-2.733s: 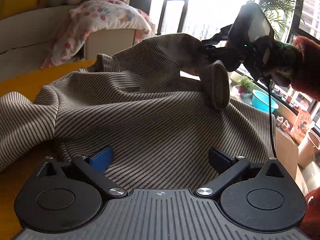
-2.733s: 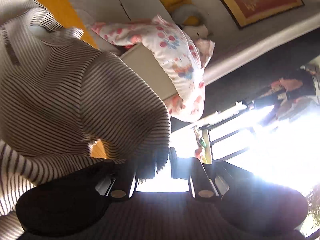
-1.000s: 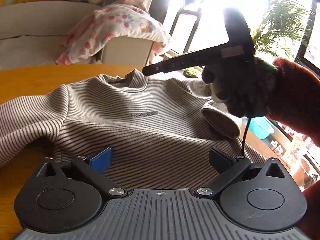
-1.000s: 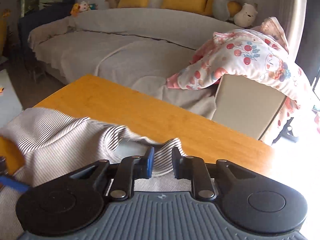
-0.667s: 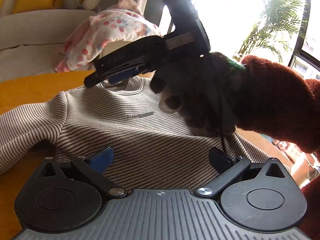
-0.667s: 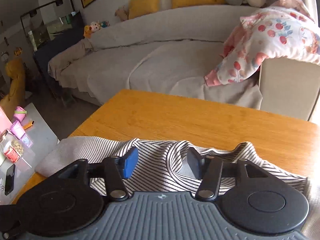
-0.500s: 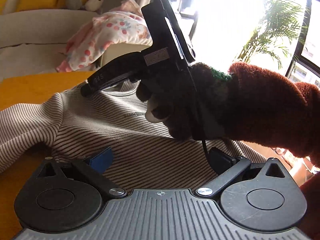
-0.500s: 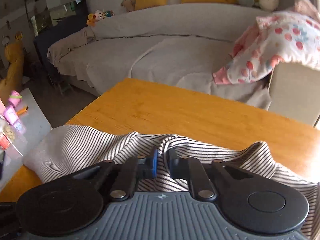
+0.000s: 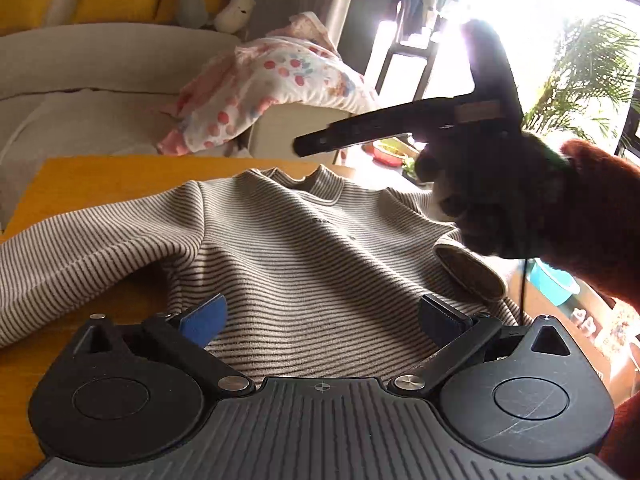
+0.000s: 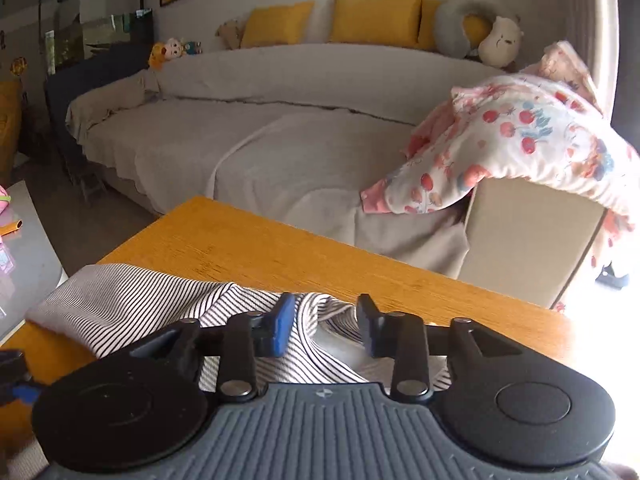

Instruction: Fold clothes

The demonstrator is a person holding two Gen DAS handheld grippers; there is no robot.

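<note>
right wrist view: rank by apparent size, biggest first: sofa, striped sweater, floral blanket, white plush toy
1. sofa, spans most of the frame.
2/3. striped sweater and floral blanket: look alike in area; the sweater is nearer and partly hidden behind the right gripper, so unranked.
4. white plush toy, clearly smallest, though farthest away.

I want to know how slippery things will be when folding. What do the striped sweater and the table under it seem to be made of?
The sweater looks like a soft ribbed knit, matte and slightly fuzzy: its fine stripes run along raised ridges and it drapes in loose folds. Whether cotton or wool I cannot tell. The table looks like wood or a wood veneer, orange-brown with visible grain and a smooth, low sheen.
</note>
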